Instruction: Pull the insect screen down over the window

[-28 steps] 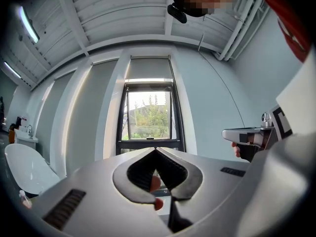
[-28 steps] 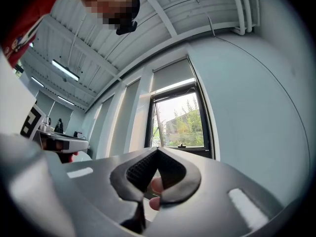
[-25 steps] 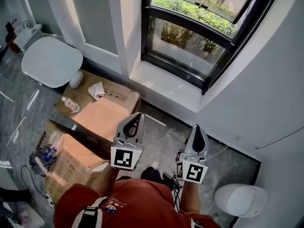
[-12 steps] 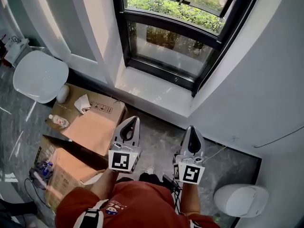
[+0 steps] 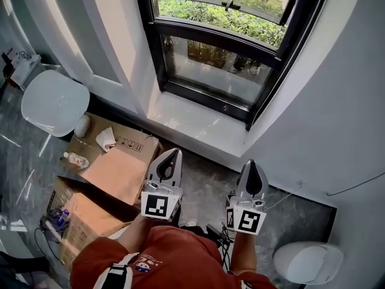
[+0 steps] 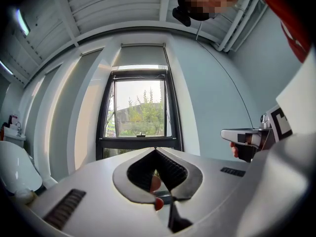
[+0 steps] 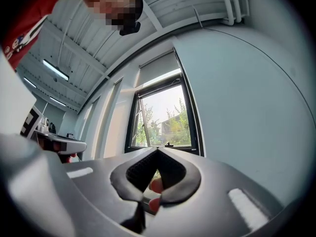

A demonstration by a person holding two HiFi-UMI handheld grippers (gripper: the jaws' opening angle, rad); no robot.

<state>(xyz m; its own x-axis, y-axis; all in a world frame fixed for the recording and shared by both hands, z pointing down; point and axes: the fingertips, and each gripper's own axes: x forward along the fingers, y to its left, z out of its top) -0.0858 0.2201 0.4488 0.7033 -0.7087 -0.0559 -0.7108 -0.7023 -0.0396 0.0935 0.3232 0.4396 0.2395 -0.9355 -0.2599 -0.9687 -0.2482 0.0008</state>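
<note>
The step in hand is the approach, and nothing is gripped yet. The left gripper [image 5: 173, 154], at lower centre of the head view, and the right gripper [image 5: 253, 164], to its right, both have their jaws pressed together with nothing between them. They point toward the window [image 5: 220, 71] at the top of the frame and are well apart from it. In the left gripper view, a pale panel at the window's top looks to be the screen [image 6: 140, 56], sitting high with the window below it uncovered. Next, I judge, a gripper must reach up to the screen's lower edge and spread its jaws. It would then pinch a bar or tab there, too small to make out, and draw straight down.
</note>
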